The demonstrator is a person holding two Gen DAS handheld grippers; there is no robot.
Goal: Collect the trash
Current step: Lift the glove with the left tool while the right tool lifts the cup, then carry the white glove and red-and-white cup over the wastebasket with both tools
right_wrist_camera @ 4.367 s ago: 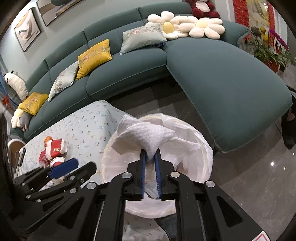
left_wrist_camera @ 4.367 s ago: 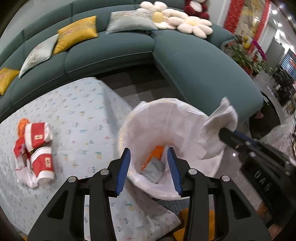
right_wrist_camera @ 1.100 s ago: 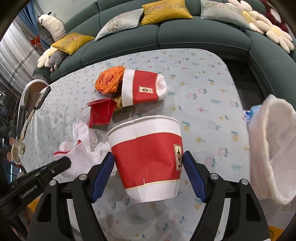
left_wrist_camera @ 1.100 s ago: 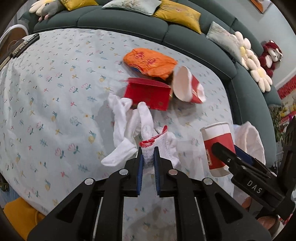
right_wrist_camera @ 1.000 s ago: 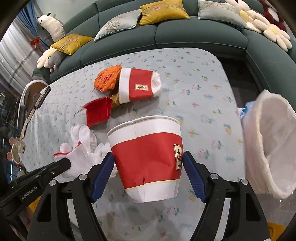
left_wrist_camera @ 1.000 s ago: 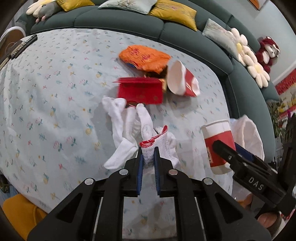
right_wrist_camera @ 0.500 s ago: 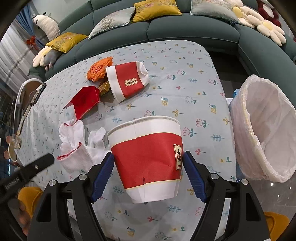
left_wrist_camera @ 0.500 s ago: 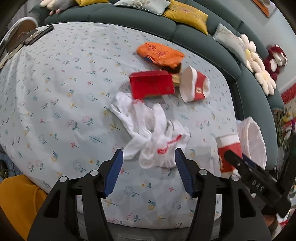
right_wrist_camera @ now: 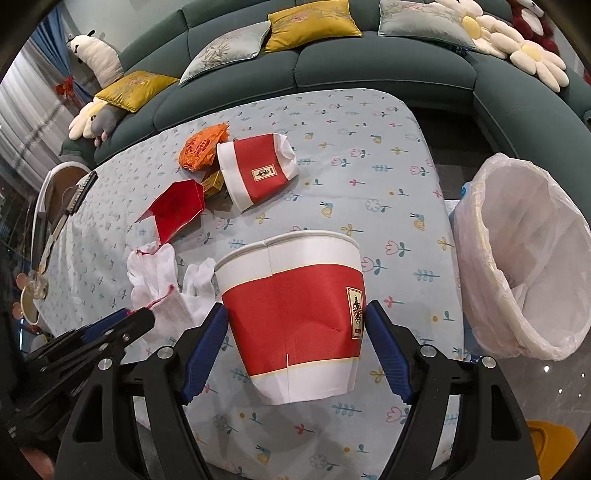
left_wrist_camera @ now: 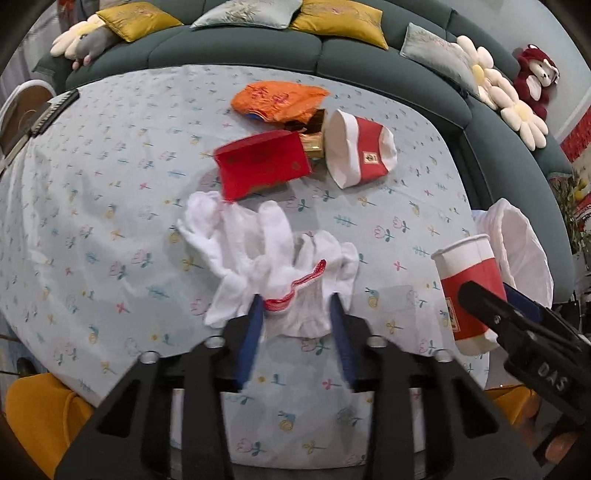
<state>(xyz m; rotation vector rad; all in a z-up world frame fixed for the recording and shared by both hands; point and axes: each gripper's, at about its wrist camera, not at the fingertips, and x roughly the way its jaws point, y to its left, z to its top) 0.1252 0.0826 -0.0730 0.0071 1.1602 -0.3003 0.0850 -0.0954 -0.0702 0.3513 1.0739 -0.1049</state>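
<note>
I'm looking down on a low table (left_wrist_camera: 92, 206) covered by a pale blue cloth printed with small flowers, with a curved dark teal sofa (right_wrist_camera: 388, 70) wrapping round its far side. Yellow and grey cushions (right_wrist_camera: 306, 22) line the sofa back, with daisy-shaped pillows (left_wrist_camera: 517, 110) and a red plush toy (left_wrist_camera: 535, 74) toward its right end. The floor beyond the table is dark, glossy tile.

My left gripper (left_wrist_camera: 295, 314) has just been closing its jaws, which stand partly apart on either side of the red-trimmed cuff of the white gloves (left_wrist_camera: 266, 251) lying crumpled on the cloth; I cannot tell whether the pads press on the fabric yet. My right gripper (right_wrist_camera: 295, 325) is clamped wide on a red-and-white paper cup (right_wrist_camera: 295, 314), held upright above the table's near edge.

Farther back lie 4 more bits of trash close together: an orange wrapper (left_wrist_camera: 277, 99), a red envelope (left_wrist_camera: 258, 166), a small gold box (left_wrist_camera: 314, 144) and a second paper cup (left_wrist_camera: 362, 147) tipped on its side. The white-lined bin (right_wrist_camera: 524, 258) stands off the table's right edge.
</note>
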